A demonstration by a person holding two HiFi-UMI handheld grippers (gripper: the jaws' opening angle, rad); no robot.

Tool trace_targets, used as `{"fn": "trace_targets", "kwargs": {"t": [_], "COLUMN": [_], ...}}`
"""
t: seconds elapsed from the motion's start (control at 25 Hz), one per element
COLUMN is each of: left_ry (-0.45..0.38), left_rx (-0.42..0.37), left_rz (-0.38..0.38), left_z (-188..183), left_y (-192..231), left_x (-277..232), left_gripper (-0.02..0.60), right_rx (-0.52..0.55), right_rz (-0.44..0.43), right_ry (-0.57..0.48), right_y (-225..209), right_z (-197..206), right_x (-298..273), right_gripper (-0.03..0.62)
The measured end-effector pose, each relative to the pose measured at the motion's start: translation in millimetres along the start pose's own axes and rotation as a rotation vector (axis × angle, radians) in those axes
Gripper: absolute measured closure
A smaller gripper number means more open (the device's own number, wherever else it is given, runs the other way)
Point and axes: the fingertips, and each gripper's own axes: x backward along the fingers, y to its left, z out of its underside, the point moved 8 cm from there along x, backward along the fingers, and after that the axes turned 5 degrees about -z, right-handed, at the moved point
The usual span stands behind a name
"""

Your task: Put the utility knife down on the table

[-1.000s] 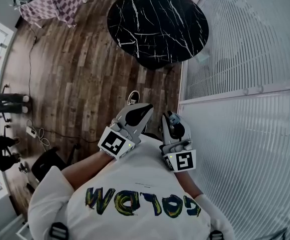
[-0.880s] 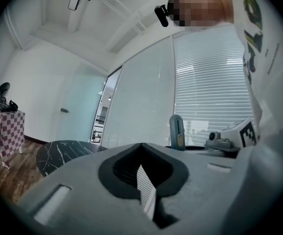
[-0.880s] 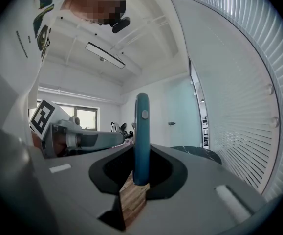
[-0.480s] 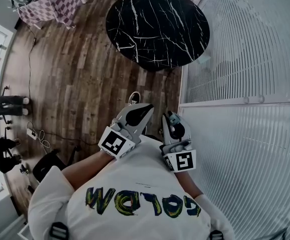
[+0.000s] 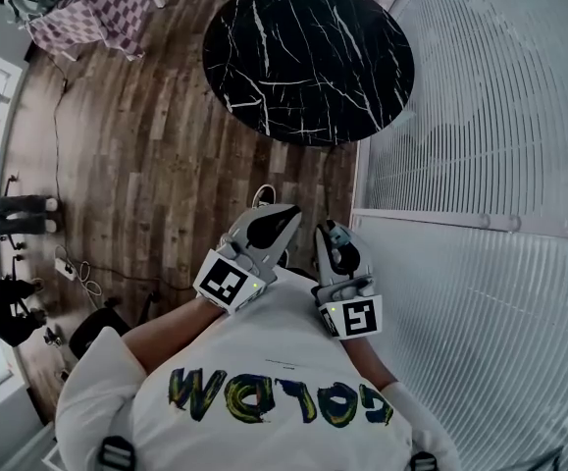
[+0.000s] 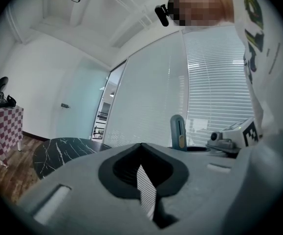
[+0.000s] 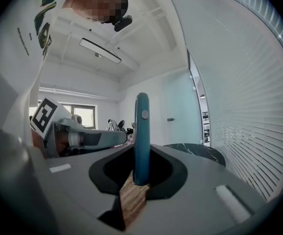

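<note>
A blue utility knife [image 7: 141,131] stands upright between the jaws of my right gripper [image 7: 137,173], which is shut on its lower end. From the left gripper view the same knife [image 6: 177,132] shows to the right, sticking up. In the head view both grippers are held close to the person's chest: right gripper [image 5: 329,234], left gripper [image 5: 282,216] beside it. My left gripper [image 6: 143,153] is shut with nothing in it; only a thin slit shows between its jaws. The round black marble table [image 5: 308,52] lies ahead of both, a stretch of wooden floor away.
A glass wall with white blinds [image 5: 480,116] runs along the right. At the far left stand a table with a checked cloth [image 5: 107,8], floor cables [image 5: 73,263] and people's legs [image 5: 9,209]. A shoe [image 5: 262,196] shows just ahead of the grippers.
The black table has grown larger and come nearer in the head view as the person walks toward it. Both grippers keep their pose and grip.
</note>
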Motion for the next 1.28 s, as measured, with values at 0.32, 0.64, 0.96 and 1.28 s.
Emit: {"fn": "trace_targets", "kwargs": {"t": [0.32,0.64,0.96,1.28], "left_ry": [-0.022,-0.029,0.016,-0.001], "left_rx": [0.018,0.037,0.052,0.058], "left_rz": [0.007,0.009,0.014,0.012], "left_z": [-12.4,-29.3,-33.6,-46.6], "left_y": [37.4,82.1,129.7,166.6], "left_x": [-29.0,-52.2,-67.8,-87.9], "left_gripper": [0.58,0.58,0.58,0.58], "right_rx": [-0.006,-0.006,-0.008,-0.004], "right_rz": [0.01,0.02,0.018,0.007], "right_ry": [0.014,0.045,0.056,0.04], "right_y": [-21.9,-39.0,-50.1,-63.3], "right_z": [-5.3,-17.5,-28.6,-33.6], "right_x": [-41.9,-88.9,-140.4,-183.0], "right_gripper": [0.534,0.534,0.534,0.534]}}
